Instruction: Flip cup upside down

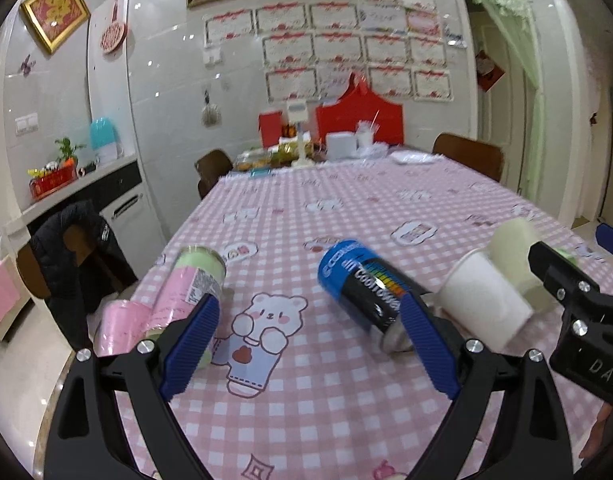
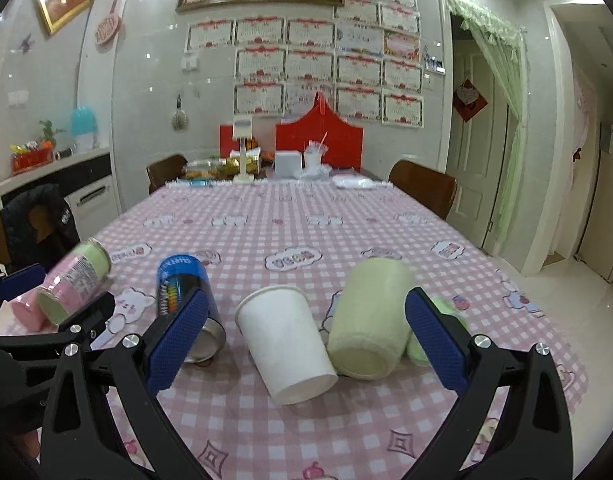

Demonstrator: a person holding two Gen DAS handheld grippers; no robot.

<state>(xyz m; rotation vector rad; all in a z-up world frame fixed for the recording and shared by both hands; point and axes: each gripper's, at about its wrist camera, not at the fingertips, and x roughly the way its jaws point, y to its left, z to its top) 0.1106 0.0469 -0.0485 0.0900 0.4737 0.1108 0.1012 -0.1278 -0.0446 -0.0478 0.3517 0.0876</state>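
Note:
Several cups stand in a row on the pink checked tablecloth (image 2: pixel 306 232). A white paper cup (image 2: pixel 284 344) and a pale yellow cup (image 2: pixel 370 316) stand in front of my right gripper (image 2: pixel 306 336), which is open and empty. A blue-and-black cup (image 1: pixel 362 284) stands by the right finger of my left gripper (image 1: pixel 306 344), which is open and empty above the cloth. A pink-and-green cup (image 1: pixel 186 292) and a pink cup (image 1: pixel 118 332) lie by its left finger. The white cup (image 1: pixel 482 300) and yellow cup (image 1: pixel 514 252) show at the right of the left wrist view.
The table's far end holds a red box (image 2: pixel 318 140), a white box (image 2: pixel 286 164) and food items. Wooden chairs (image 2: pixel 422 192) stand around it. A chair with a black jacket (image 1: pixel 74 248) is at the left. The right gripper's body (image 1: pixel 578 320) is close beside the left one.

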